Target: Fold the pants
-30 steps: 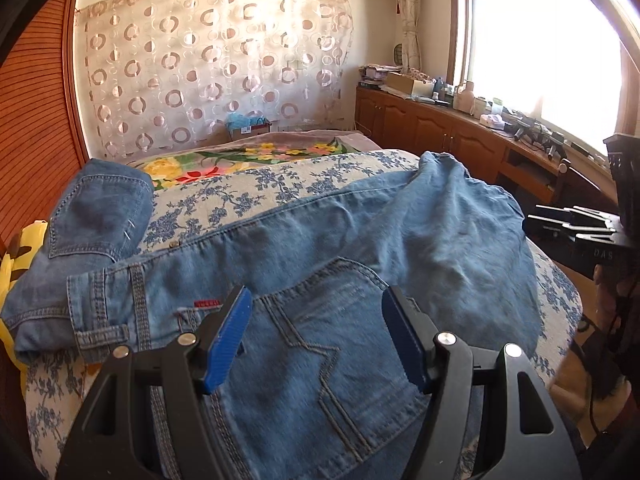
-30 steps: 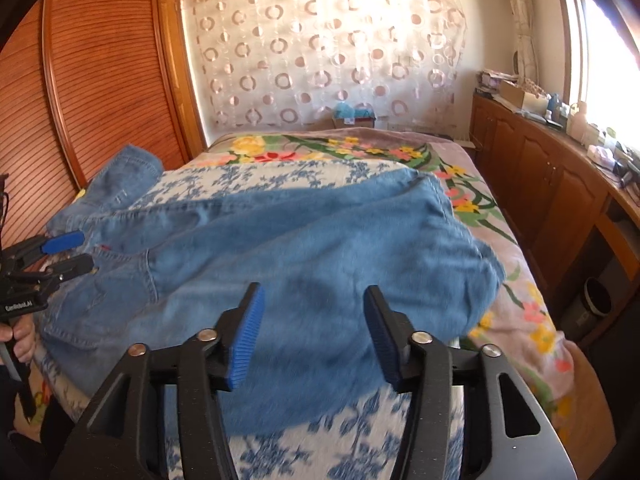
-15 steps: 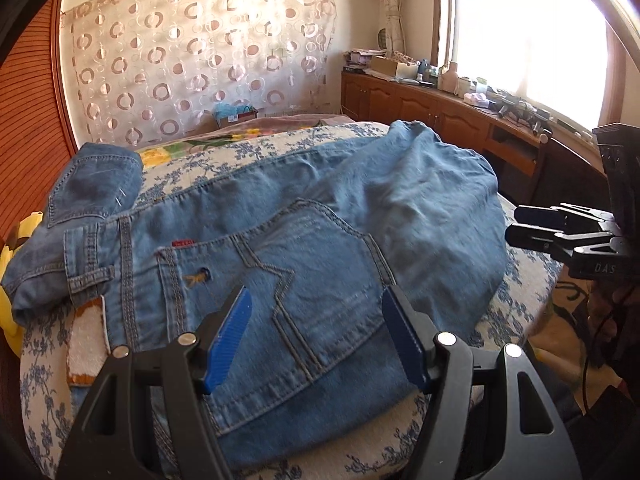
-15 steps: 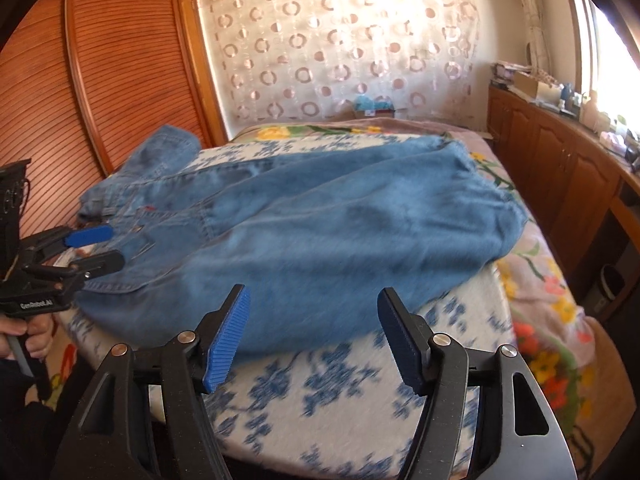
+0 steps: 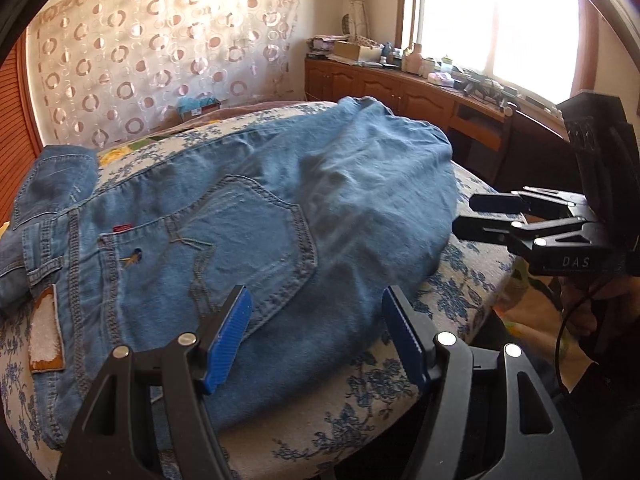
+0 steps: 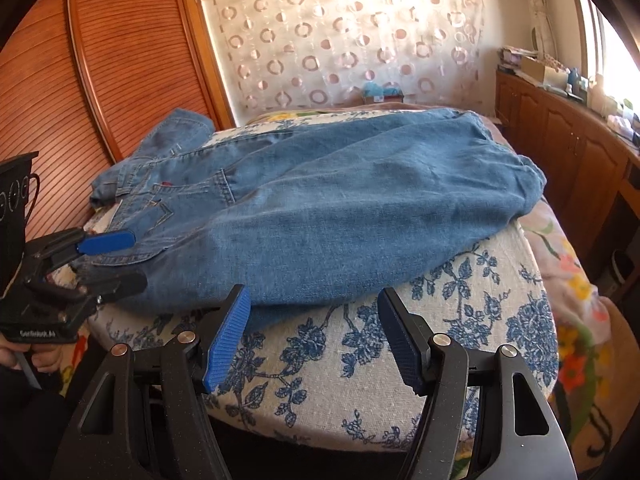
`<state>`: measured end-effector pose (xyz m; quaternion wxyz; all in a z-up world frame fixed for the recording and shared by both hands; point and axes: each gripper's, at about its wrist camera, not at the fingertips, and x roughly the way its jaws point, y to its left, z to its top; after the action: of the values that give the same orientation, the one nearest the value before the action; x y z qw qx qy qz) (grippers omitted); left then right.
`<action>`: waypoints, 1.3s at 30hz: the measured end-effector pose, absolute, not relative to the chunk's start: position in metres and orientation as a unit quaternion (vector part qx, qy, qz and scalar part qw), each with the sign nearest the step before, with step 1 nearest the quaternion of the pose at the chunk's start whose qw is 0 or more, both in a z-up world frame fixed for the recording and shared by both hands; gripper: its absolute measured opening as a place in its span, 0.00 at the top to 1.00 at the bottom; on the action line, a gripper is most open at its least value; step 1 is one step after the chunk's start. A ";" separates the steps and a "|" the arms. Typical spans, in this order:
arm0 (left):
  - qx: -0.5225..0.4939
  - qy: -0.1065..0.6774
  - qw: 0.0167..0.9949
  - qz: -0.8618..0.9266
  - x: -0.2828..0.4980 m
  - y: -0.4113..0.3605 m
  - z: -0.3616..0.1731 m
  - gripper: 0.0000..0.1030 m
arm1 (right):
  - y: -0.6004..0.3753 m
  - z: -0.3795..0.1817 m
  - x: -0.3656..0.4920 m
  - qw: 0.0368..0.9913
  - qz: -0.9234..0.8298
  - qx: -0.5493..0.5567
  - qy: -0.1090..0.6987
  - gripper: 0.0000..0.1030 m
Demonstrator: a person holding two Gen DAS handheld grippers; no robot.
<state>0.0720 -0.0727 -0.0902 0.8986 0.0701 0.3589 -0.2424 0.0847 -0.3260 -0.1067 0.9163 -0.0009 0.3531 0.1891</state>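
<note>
While both grippers hang off the near edge of the bed (image 6: 460,320), the jeans (image 5: 248,216) lie spread across the blue-flowered cover, back pocket up, waistband at the left end by the wooden wall panel (image 6: 120,60), legs bunched toward the window side. Left gripper (image 5: 316,336): jaws wide apart, nothing between the blue pads, denim below and beyond them, no contact visible. Right gripper (image 6: 314,332): jaws have just been opening and now stand wide, holding nothing; only the bare cover and the jeans' near edge show through the gap. Each gripper also shows in the other's view, beside the bed, clear of the cloth. Curtain (image 5: 160,60) behind, cabinets (image 6: 560,140) on the right.
</note>
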 end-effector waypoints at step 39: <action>0.061 0.373 0.899 -0.223 0.153 -0.050 -0.072 0.93 | -0.279 -0.097 0.127 0.892 0.271 0.001 0.360 0.47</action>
<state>0.1534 -0.0504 -0.0725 0.8988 0.0605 0.3725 -0.2232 0.1272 -0.2794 -0.0968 0.8925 0.0006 0.3604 0.2712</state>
